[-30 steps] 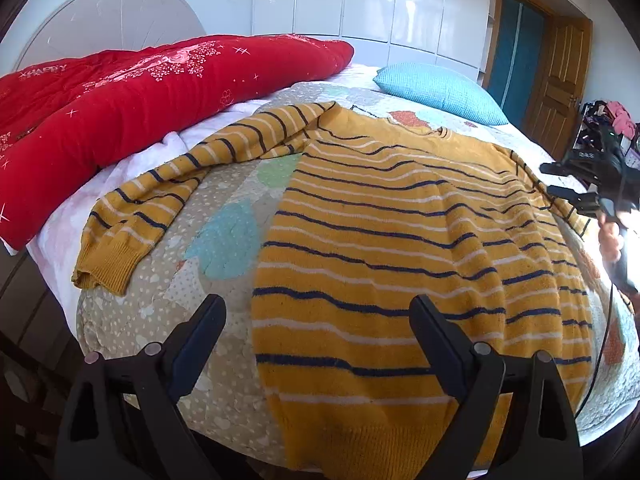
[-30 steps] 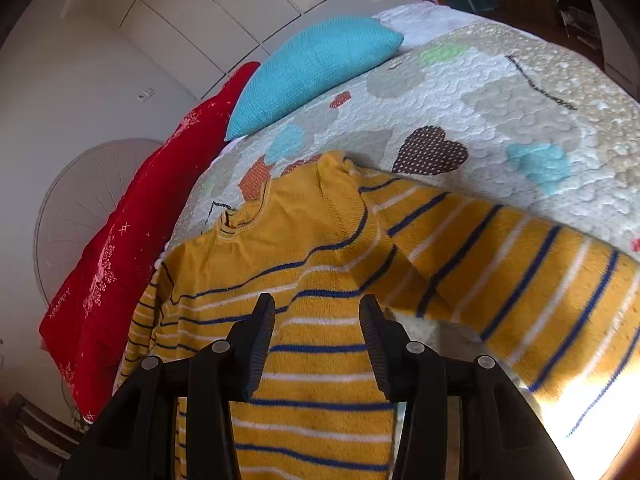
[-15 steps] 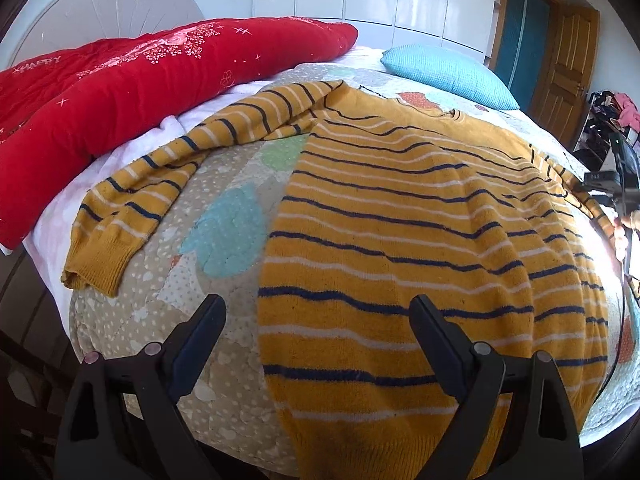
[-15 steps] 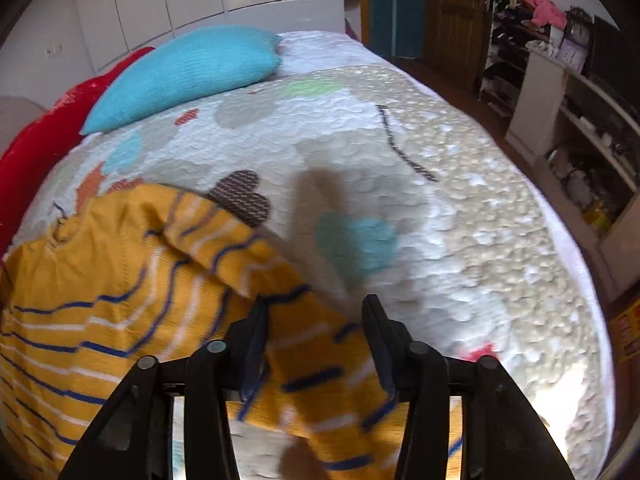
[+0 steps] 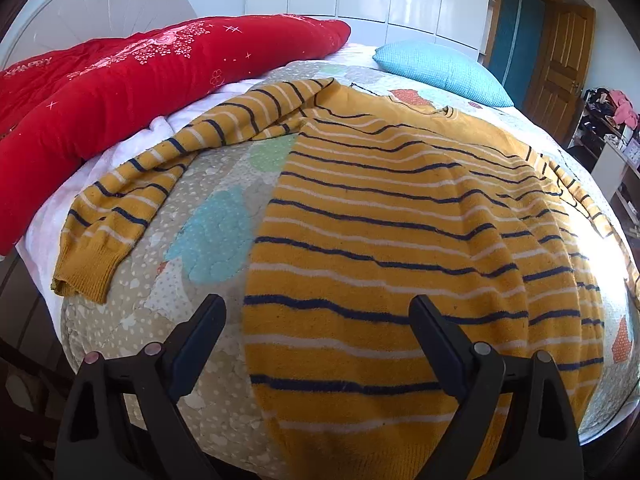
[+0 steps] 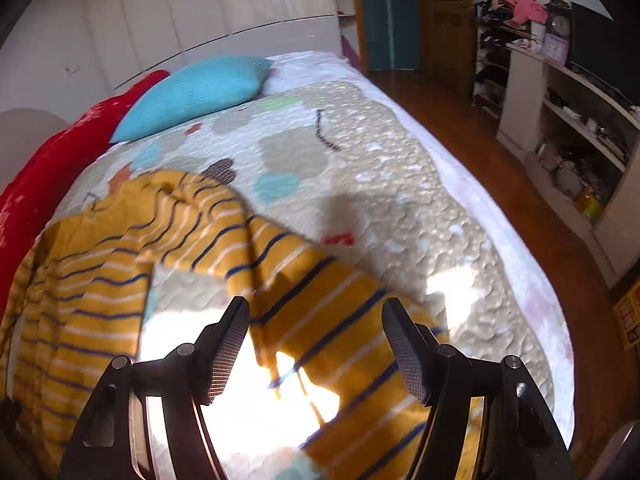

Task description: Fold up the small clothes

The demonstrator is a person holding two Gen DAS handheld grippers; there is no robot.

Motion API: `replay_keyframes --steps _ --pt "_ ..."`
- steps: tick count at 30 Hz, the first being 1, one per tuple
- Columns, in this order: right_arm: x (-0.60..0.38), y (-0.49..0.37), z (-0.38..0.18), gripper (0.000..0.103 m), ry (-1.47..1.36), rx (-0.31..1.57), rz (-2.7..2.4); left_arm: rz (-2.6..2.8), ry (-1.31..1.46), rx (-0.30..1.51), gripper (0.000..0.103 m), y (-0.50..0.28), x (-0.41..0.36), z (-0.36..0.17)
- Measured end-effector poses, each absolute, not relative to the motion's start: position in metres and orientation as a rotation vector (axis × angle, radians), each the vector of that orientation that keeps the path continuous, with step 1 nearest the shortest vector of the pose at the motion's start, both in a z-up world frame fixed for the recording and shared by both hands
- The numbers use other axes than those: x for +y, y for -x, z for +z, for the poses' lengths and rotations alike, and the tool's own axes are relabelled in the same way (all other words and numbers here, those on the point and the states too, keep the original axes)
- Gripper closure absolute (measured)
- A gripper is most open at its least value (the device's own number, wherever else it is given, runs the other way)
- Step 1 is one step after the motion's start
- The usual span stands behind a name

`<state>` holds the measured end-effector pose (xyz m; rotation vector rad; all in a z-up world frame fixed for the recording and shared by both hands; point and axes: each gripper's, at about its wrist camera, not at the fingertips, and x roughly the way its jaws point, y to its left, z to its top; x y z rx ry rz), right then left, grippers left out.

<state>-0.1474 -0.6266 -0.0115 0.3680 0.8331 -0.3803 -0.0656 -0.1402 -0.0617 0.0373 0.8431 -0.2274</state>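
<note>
A mustard-yellow sweater (image 5: 384, 216) with navy and white stripes lies spread flat on the quilted bed (image 5: 208, 236), one sleeve (image 5: 132, 200) stretched out to the left. My left gripper (image 5: 318, 320) hovers open over the sweater's lower hem, its jaws wide apart and off the cloth. In the right wrist view the other sleeve (image 6: 316, 312) runs toward the camera in bright sunlight. My right gripper (image 6: 316, 328) is above it, jaws opening, with the sleeve lying below the gap and the pads (image 6: 228, 344) not pressing on it.
A red quilt (image 5: 132, 72) is bunched along the far left of the bed and a turquoise pillow (image 5: 440, 68) lies at its head. To the right are wooden floor (image 6: 532, 184), open shelves (image 6: 576, 136) with clutter and a wooden door (image 5: 560, 56).
My right gripper has swung right, from over the sweater's shoulder to along its sleeve, and its jaws have spread. It has left the left wrist view. The left gripper has stayed put.
</note>
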Motion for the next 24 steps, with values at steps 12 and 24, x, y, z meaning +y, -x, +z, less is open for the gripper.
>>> replay_keyframes --steps 12,24 --pt "-0.632 0.16 -0.008 0.099 -0.263 0.828 -0.481 -0.233 -0.051 0.82 0.011 0.075 -0.145 -0.053" --pt "-0.717 0.13 0.005 0.048 -0.415 0.77 -0.763 -0.156 -0.02 0.841 0.011 0.06 -0.117 -0.05"
